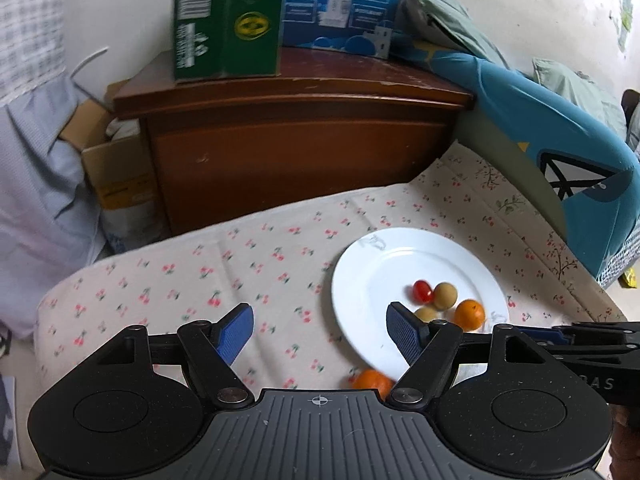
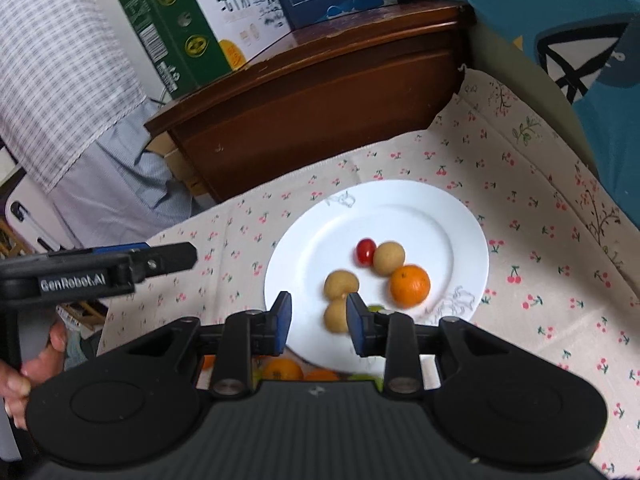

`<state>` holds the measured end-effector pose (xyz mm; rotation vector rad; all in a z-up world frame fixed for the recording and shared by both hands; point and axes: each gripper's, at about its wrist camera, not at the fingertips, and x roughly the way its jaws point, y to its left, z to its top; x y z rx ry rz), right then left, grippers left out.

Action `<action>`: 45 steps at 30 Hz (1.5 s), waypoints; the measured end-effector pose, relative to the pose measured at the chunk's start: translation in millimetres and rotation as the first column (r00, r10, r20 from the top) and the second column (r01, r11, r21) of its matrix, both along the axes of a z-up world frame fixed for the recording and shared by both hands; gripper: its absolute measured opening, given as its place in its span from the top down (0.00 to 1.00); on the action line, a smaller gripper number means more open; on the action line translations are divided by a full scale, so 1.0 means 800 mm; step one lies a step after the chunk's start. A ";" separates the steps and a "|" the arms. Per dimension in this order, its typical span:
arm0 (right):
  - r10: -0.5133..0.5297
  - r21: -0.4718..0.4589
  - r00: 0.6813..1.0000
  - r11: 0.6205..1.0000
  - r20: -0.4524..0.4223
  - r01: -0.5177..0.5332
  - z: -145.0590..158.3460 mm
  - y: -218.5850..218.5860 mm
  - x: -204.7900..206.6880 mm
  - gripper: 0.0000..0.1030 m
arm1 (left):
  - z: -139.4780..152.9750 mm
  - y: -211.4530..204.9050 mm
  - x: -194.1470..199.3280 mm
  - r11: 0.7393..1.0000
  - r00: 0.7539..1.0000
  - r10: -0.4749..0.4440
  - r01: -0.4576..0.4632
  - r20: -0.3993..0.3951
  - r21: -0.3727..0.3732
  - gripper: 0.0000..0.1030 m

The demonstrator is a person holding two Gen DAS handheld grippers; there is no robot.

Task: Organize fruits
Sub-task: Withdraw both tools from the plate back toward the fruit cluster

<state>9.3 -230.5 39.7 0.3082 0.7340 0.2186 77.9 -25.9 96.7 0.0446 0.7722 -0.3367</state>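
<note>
Landmark: white plate (image 2: 460, 216), lying flat on the cherry-print cloth (image 2: 540, 280).
Surface: the cloth covers a soft-looking surface; whether it is a tabletop or a bed cannot be told.
Cherry tomato (image 2: 365, 251): on the plate, near its middle, touching or almost touching a tan round fruit.
Tan round fruits: three on the plate; one (image 2: 389, 257) just beside the tomato, one (image 2: 340, 283) nearer the camera, one (image 2: 336, 315) at the plate's near side.
Orange (image 2: 410, 285): on the plate, just beside the far tan fruit, on the side toward the blue cushion.
Off-plate fruit: orange pieces (image 2: 282, 370) lie on the cloth just past the plate's near rim, partly hidden by the gripper body; one (image 1: 372, 383) shows in the left wrist view.
Right gripper (image 2: 318, 320): jaws apart, above the plate's near side, with the nearest tan fruit between the blue pads; contact cannot be told.
Left gripper (image 1: 320, 334): jaws wide apart, holding nothing, over the cloth at the plate's edge that faces away from the cushion.
Hand (image 2: 32, 364): wraps the left gripper's handle, seen at the left edge of the right wrist view.
Background: wooden cabinet (image 1: 296, 140) beyond the plate, green carton (image 1: 228, 20) and blue box (image 1: 340, 4) on top; blue cushion (image 1: 560, 152) beside the plate.
</note>
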 end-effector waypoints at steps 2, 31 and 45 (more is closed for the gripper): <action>0.012 -0.001 1.000 1.000 -0.012 -0.012 -0.003 0.002 -0.006 0.69 | -0.004 0.008 -0.004 1.000 1.000 0.008 -0.008 -0.010 0.004 0.28; 0.153 0.028 0.981 0.988 -0.122 -0.151 -0.052 0.078 -0.073 0.69 | -0.069 0.039 -0.036 0.999 0.998 -0.004 0.007 -0.056 0.052 0.32; 0.070 0.031 0.985 0.997 -0.160 -0.066 -0.066 0.102 -0.051 0.66 | -0.089 0.033 -0.029 0.996 0.996 -0.077 0.080 -0.054 0.050 0.36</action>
